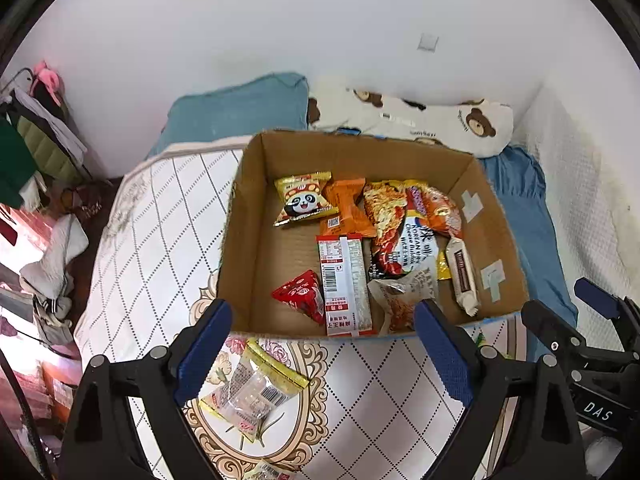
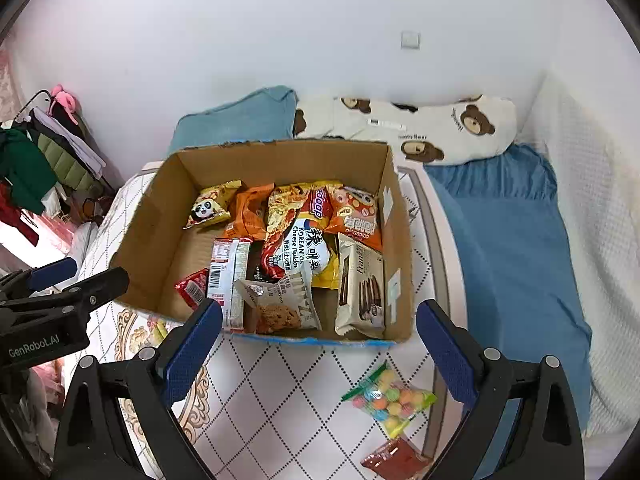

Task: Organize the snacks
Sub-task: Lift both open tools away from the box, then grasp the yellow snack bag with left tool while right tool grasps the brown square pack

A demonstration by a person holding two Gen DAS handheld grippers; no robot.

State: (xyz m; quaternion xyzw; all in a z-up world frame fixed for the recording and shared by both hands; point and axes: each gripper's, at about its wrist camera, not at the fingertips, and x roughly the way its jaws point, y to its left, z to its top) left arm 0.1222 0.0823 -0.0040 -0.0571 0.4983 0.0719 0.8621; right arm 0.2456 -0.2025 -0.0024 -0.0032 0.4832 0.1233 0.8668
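A bed (image 2: 280, 380) with a diamond-patterned white cover stands against a white wall (image 2: 280, 40), with a bear-print pillow (image 2: 440, 128) at its head. On it sits an open cardboard box (image 2: 160, 220) holding a panda packet (image 2: 208, 210), a noodle bag (image 2: 296, 232) and other snacks. A candy bag (image 2: 390, 400) lies on the bed near the box's front edge. Both the left claw (image 1: 322, 354) and the right claw (image 2: 320, 356) stand apart, holding nothing.

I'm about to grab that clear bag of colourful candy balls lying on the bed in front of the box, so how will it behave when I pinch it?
The bag of candy balls probably feels lumpy and loose: round pieces show through thin clear film, so they may shift under the pads. The film looks glossy, so perhaps slippery; pinching the flat green sealed edge seems safer. It likely sags when lifted.
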